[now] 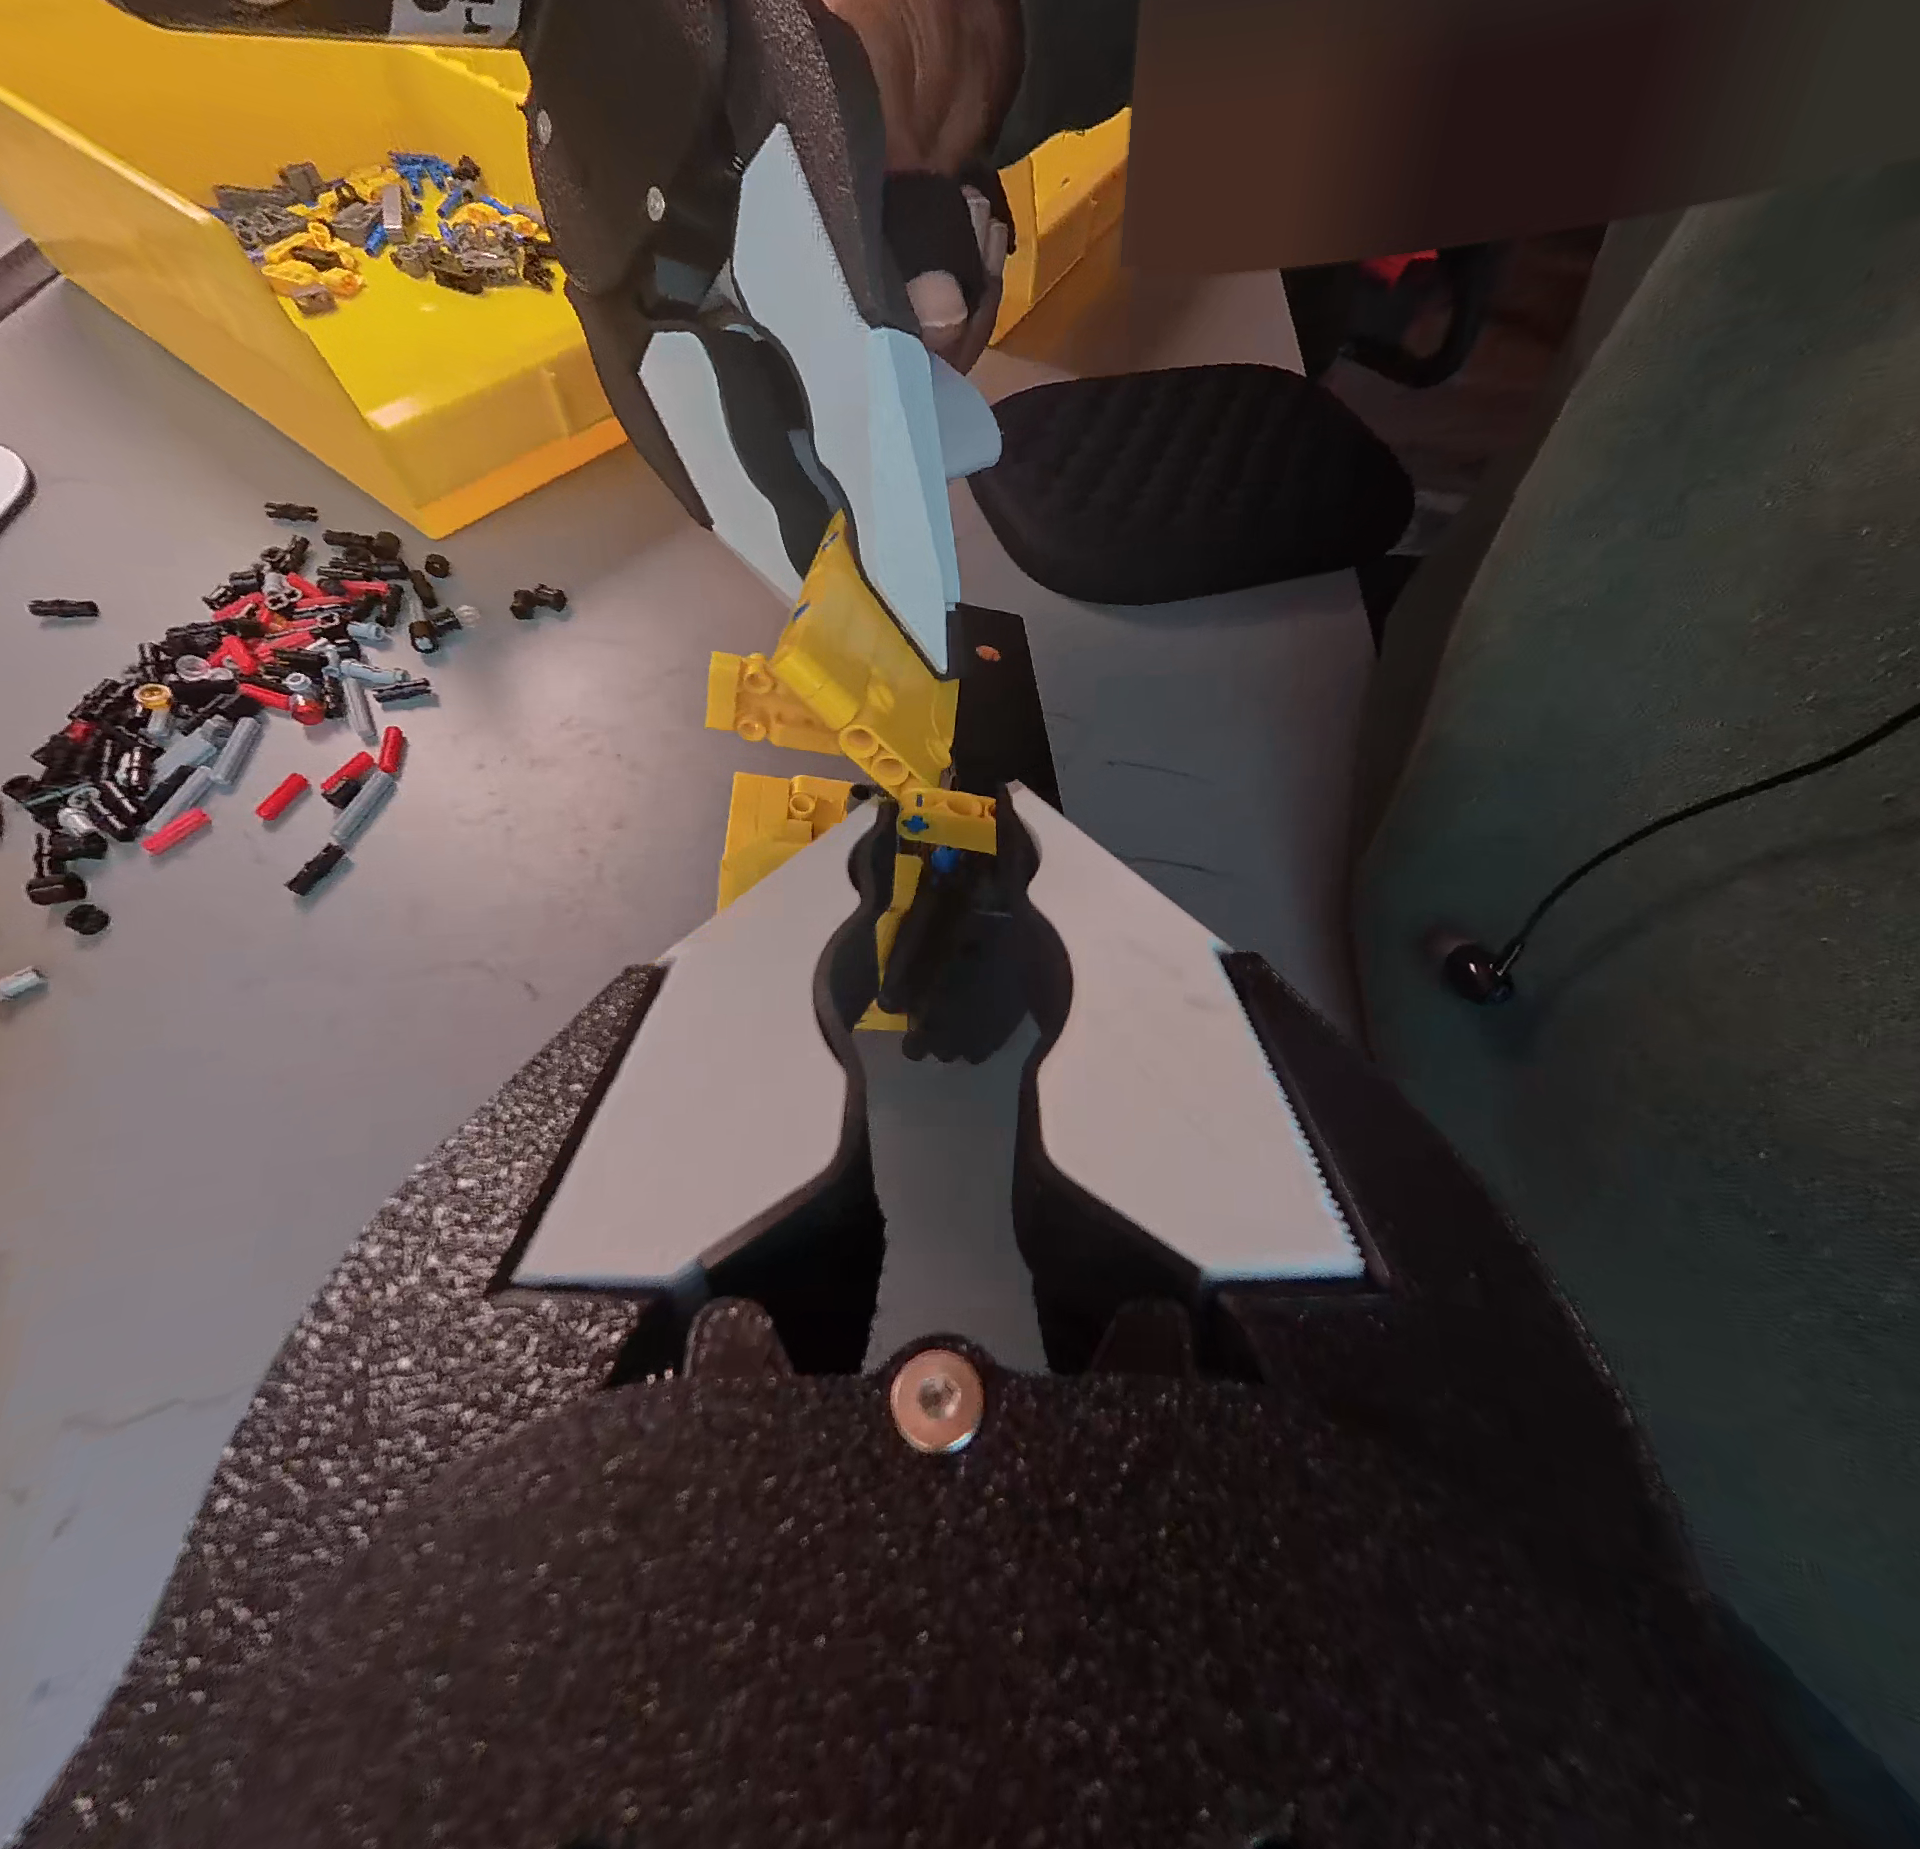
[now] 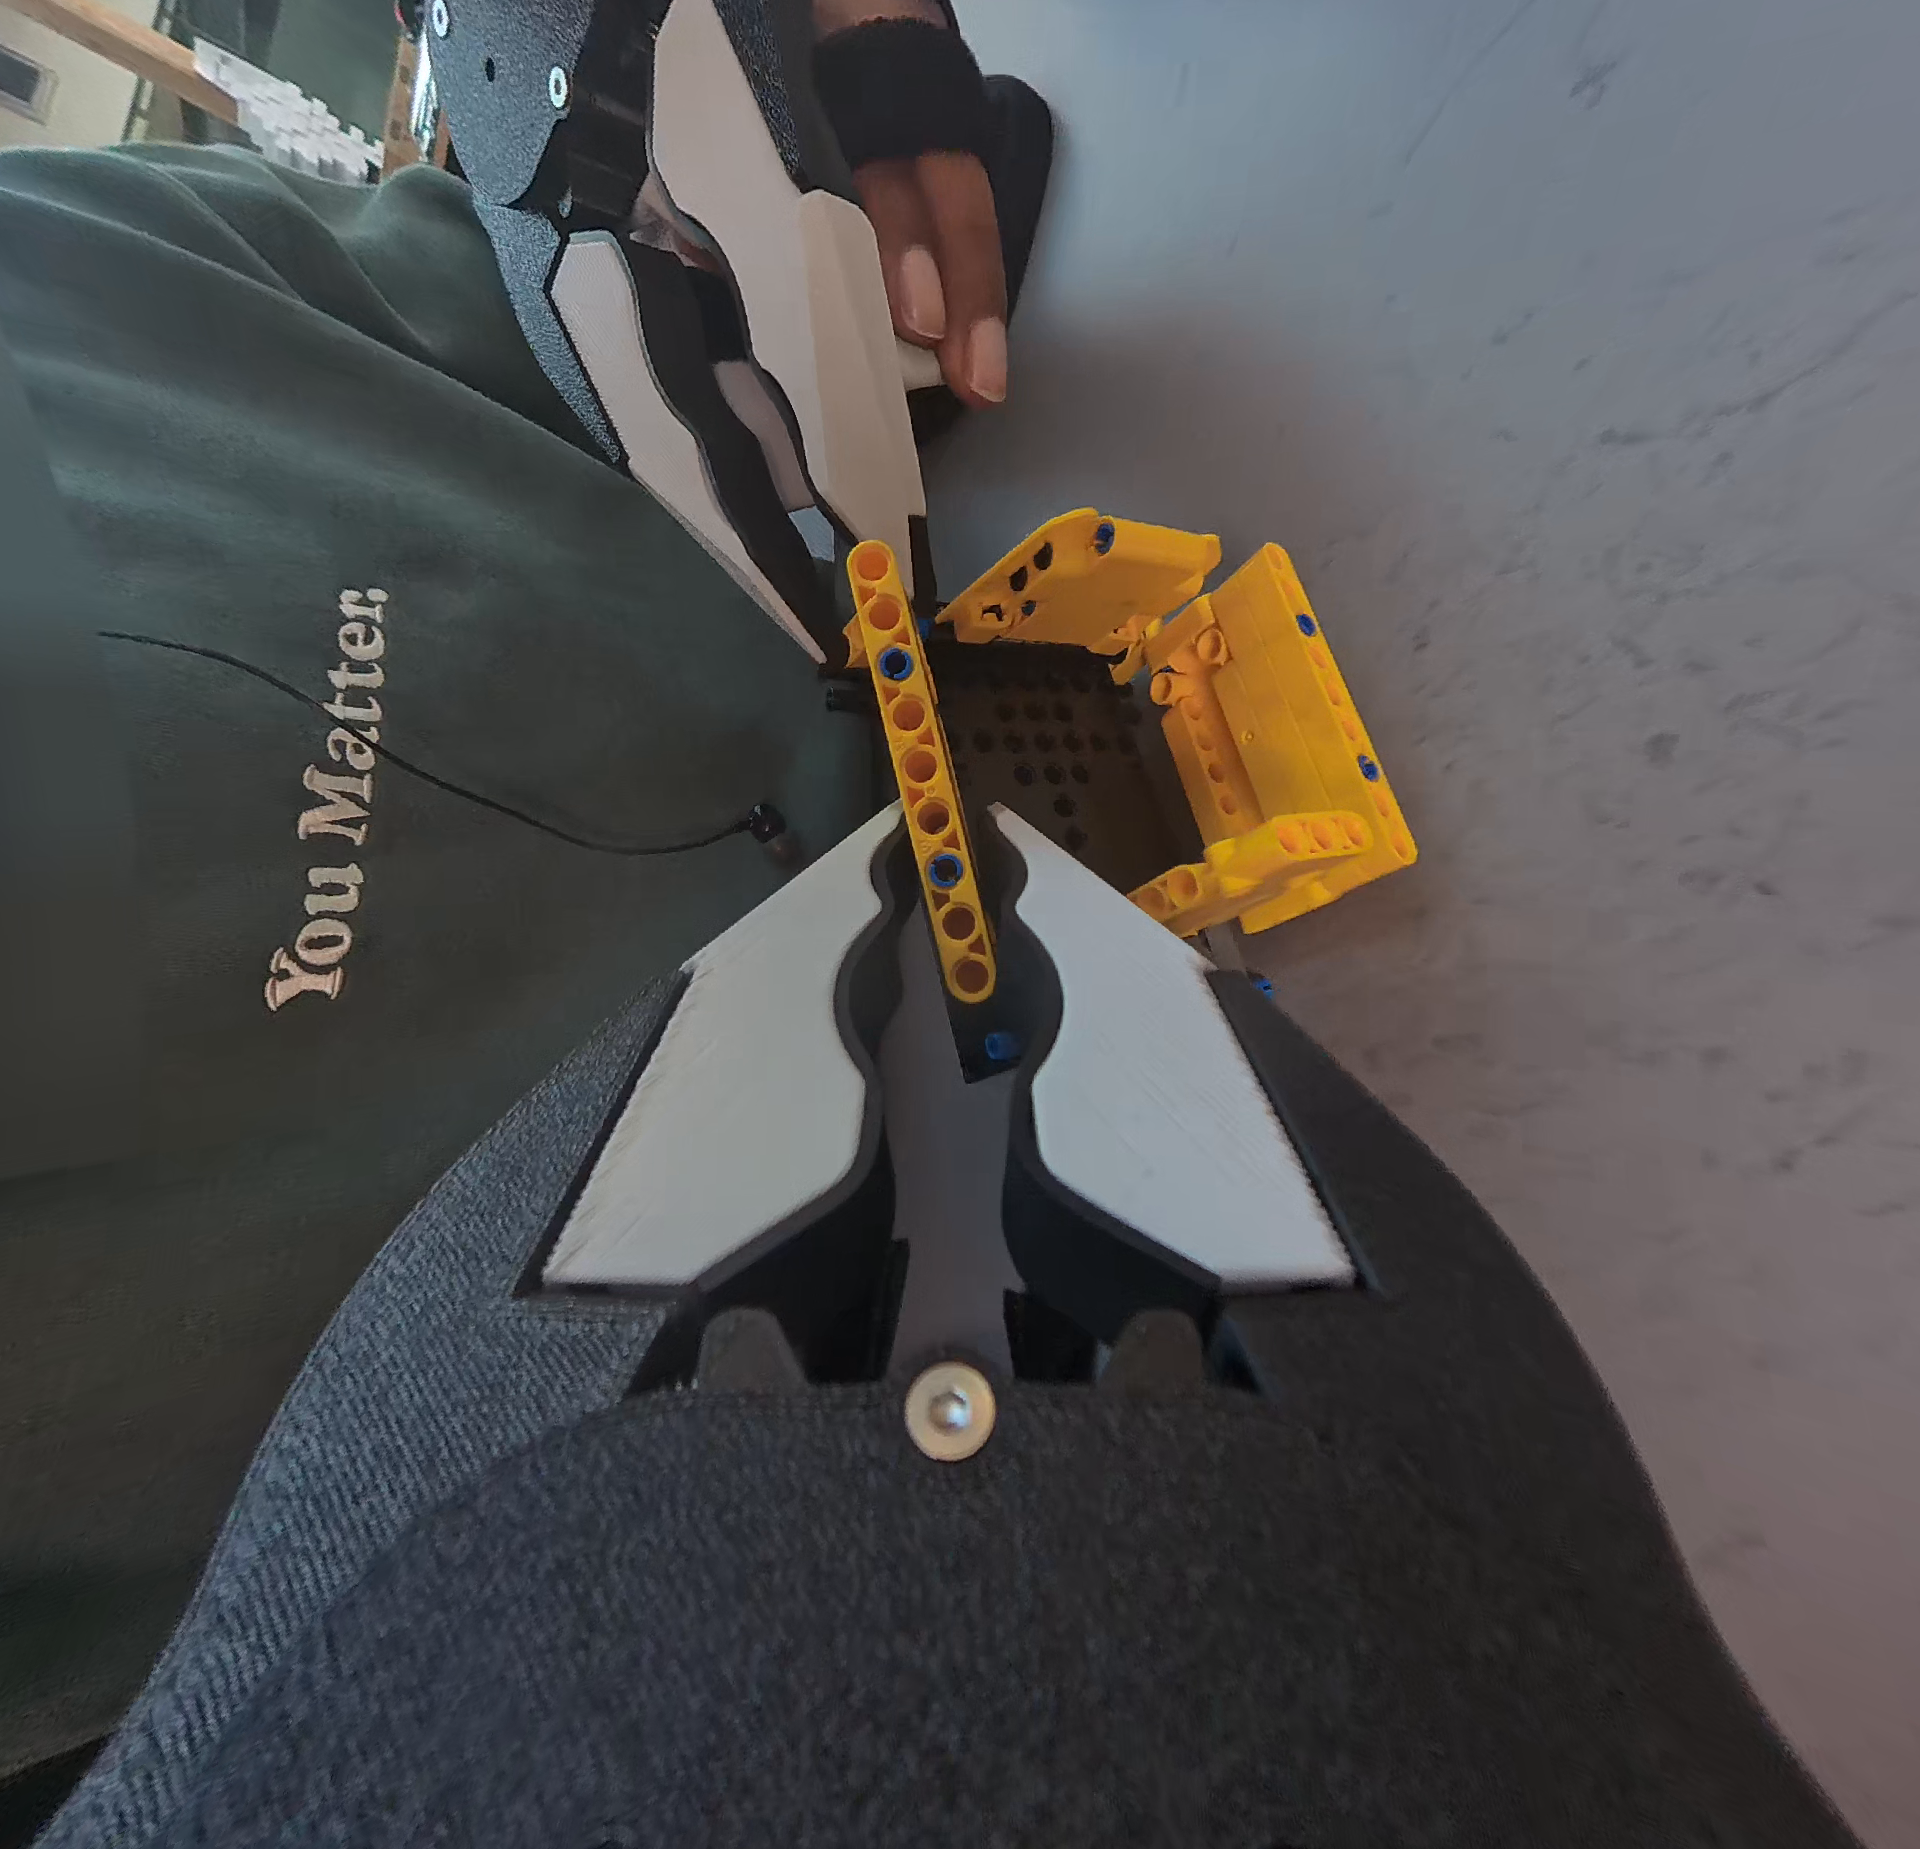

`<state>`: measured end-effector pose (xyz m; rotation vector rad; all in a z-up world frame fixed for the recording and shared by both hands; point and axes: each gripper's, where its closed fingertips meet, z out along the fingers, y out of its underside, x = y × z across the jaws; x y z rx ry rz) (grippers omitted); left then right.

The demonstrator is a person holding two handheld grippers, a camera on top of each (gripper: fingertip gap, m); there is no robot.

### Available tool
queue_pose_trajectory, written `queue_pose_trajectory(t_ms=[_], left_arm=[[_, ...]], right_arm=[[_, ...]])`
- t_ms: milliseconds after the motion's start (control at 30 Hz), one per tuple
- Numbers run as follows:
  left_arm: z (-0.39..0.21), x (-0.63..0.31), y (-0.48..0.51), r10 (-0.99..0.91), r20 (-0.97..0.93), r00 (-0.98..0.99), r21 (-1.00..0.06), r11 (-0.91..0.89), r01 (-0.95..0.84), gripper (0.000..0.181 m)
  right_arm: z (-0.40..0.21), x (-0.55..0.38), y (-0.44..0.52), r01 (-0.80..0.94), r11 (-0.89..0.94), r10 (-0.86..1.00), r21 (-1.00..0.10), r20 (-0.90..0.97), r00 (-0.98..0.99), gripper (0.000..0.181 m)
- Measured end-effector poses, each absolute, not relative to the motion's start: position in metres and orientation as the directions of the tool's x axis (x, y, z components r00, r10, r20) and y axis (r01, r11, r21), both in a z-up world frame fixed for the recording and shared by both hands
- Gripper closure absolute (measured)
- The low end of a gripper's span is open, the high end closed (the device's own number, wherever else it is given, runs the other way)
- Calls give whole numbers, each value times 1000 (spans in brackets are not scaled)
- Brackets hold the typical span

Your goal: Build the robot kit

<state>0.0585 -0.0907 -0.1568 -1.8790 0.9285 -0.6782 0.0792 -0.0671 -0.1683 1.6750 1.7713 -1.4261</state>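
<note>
Both grippers, left [image 1: 940,812] and right [image 2: 951,833], pinch opposite ends of the yellow-and-black brick model [image 2: 1143,719] just above the grey table [image 1: 520,968], apparently steadying it, near the loose pins [image 1: 208,698] and yellow bin [image 1: 343,345].

- Brick model [image 2: 1278,719]: yellow beams, black perforated plate, blue pins.
- Left gripper [image 1: 940,812]: pale grey fingers on a speckled black body.
- Right gripper [image 2: 951,823]: white fingers, speckled black body.
- Bin [image 1: 436,376]: yellow.
- Loose pins [image 1: 218,698]: black, red, grey.
- Sweatshirt [image 2: 260,573]: dark green with cream lettering.
- Table [image 2: 1610,449]: mottled grey.
</note>
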Motion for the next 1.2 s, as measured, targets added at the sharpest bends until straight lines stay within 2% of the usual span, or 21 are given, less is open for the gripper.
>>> queue_pose_trajectory(t_ms=[200, 400, 500, 667, 767, 867, 933, 1000, 1067, 1167, 1200], left_arm=[[-157, 50, -84, -824, 36, 566, -906, -265, -329, 163], [-157, 46, -81, -824, 53, 564, -924, -255, -286, 162], [-157, 45, -82, -829, 65, 555, -927, -256, -274, 163], [-157, 42, -79, -819, 119, 561, -925, -296, -237, 163], [-157, 42, -78, -812, 155, 562, -922, -324, -214, 163], [-157, 42, -78, -810, 172, 560, -921, -334, -201, 164], [-157, 43, -78, -809, 192, 556, -918, -348, -190, 164], [-157, 43, -77, -805, 209, 555, -915, -362, -181, 164], [-157, 43, -77, -803, 222, 553, -913, -371, -172, 164], [-157, 44, -77, -800, 237, 550, -911, -380, -160, 164], [-157, 44, -77, -800, 241, 550, -910, -383, -158, 164]], right_arm=[[-168, 72, -61, 879, -172, 569, -444, -773, -279, 172], [-168, 69, -59, 896, -169, 520, -410, -809, -272, 172], [-169, 69, -60, 903, -168, 490, -395, -828, -272, 167], [-166, 66, -41, 864, -180, 555, -469, -774, -304, 161], [-165, 65, -23, 784, -97, 704, -613, -599, -382, 149], [-159, 67, -18, 634, 112, 821, -765, -289, -493, 137], [-151, 67, -19, 512, 270, 842, -815, -59, -537, 130], [-145, 69, -23, 400, 425, 818, -812, 155, -554, 128], [-149, 71, -26, 368, 546, 778, -753, 292, -556, 128], [-164, 73, -31, 386, 596, 756, -704, 330, -566, 134], [-165, 73, -33, 387, 569, 767, -725, 300, -567, 139]])
